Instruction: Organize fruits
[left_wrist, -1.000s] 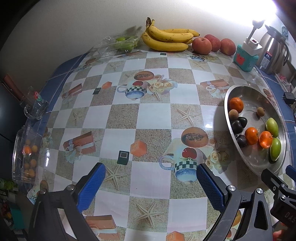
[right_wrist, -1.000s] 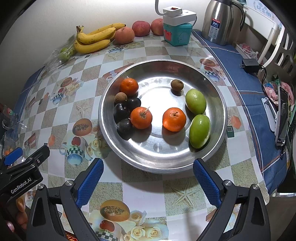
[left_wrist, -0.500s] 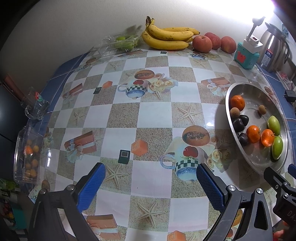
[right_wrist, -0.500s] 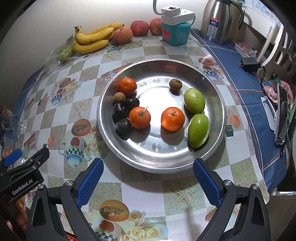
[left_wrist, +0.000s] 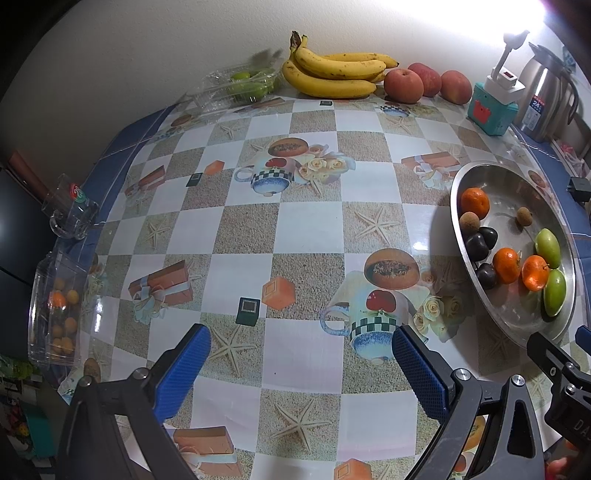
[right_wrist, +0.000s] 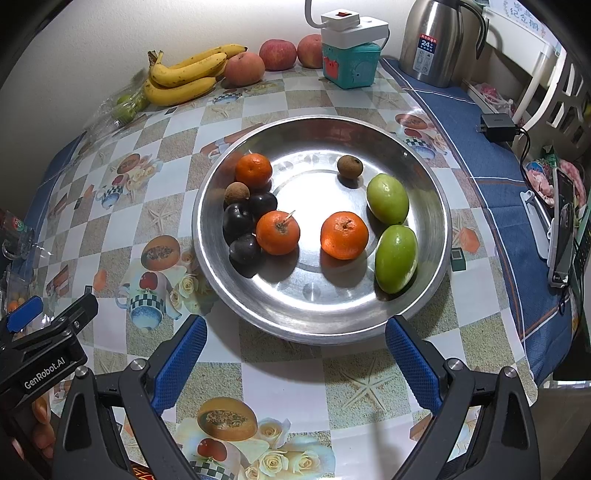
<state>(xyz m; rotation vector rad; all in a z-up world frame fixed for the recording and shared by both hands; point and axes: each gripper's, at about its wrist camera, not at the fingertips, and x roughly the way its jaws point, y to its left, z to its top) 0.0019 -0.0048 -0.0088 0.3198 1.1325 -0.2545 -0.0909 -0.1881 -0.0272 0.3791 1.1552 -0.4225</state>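
Note:
A round steel tray (right_wrist: 439, 206) (left_wrist: 465, 177) on the patterned tablecloth holds three oranges (right_wrist: 344, 235), two green mangoes (right_wrist: 396, 253), dark plums (right_wrist: 238, 220) and two small brown fruits (right_wrist: 350, 166). Bananas (left_wrist: 332, 72) (right_wrist: 181, 79) and three apples (left_wrist: 403, 85) (right_wrist: 277, 54) lie along the back wall. My right gripper (right_wrist: 293, 349) hangs open just in front of the tray's near rim, holding nothing. My left gripper (left_wrist: 301, 362) is open over bare tablecloth, left of the tray, also holding nothing.
A clear box of green fruit (left_wrist: 243, 86) sits at the back left. A clear box of small orange fruit (left_wrist: 55, 306) and a glass mug (left_wrist: 72, 212) stand at the left edge. A teal box with a power strip (right_wrist: 351, 48) and a steel kettle (right_wrist: 439, 40) are at the back right.
Both grippers have drifted slightly forward and up, so the table contents sit a little lower in each view. Both stay open. No fruit has moved.

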